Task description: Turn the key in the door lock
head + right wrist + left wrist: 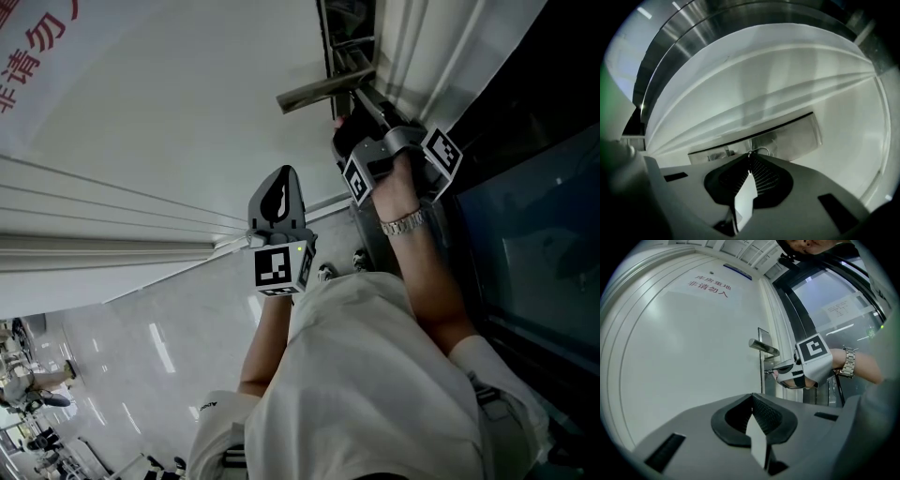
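The white door (693, 362) carries a metal lever handle (763, 347) on a long lock plate (792, 138). Just below the handle, a key (768, 372) sticks out of the lock. My right gripper (750, 158) is shut on that key, with only its wire ring (761, 150) showing past the tips. In the head view the right gripper (356, 111) sits right under the handle (323, 89). My left gripper (752, 397) is shut on nothing and hangs apart from the door, pointing at it; the head view shows the left gripper (281, 178) lower left of the right one.
Red print (708, 286) sits high on the door. A dark glass panel (544, 234) flanks the door frame on the lock side. The person's white shirt (375, 375) fills the lower head view, and a wristwatch (405, 222) shows on the right wrist. Glossy floor (141, 356) lies behind.
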Demonstrator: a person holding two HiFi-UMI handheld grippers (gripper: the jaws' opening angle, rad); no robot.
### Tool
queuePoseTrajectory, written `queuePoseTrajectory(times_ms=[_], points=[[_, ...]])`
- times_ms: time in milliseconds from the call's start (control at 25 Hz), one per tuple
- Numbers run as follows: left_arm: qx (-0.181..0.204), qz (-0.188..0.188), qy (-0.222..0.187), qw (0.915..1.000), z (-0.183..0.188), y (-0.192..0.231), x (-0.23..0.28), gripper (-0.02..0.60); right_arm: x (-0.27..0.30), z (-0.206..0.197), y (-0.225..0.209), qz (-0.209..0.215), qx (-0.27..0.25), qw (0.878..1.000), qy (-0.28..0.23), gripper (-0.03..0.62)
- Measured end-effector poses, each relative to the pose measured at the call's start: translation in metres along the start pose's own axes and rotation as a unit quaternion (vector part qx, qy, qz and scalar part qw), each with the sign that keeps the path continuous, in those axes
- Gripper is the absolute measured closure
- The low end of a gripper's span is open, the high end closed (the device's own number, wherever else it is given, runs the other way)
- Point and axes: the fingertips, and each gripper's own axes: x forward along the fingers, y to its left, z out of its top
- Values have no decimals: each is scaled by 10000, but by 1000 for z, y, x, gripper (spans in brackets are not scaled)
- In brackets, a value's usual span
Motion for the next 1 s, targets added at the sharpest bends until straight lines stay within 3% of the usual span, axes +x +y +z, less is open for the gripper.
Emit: queuePoseTrajectory(times_ms=[120,240,360,480,680,760,880,1000], points=[[42,-62,28,10000,0,-5,1,572,-1,-1,-2,253,986,9948,-44,577],[84,-80,63,9999,-1,-7,1,572,0,2,-9,585,1962,9788,43,577],[122,-48,78,9999,-1,-8,1,572,1,0,-6,712,1986,9774,105,574],[147,-40,59,9999,1,-11,1,572,2,0,-3,721,1609,9843,127,571],[111,-17,64,9999,-1,-15,-1,572,-1,-10,-6,548,674,9952,457,429],[101,-12,68,9999,-2,-15,-2,572,-3,-20,-6,527,60,9963,675,414],[78,7,77,9999,-4,-16,-3,572,-11,-28,0,732,-924,9891,885,391],[53,46,86,9999,-6,-16,-3,572,-20,-42,3,871,-2174,9637,1283,375]])
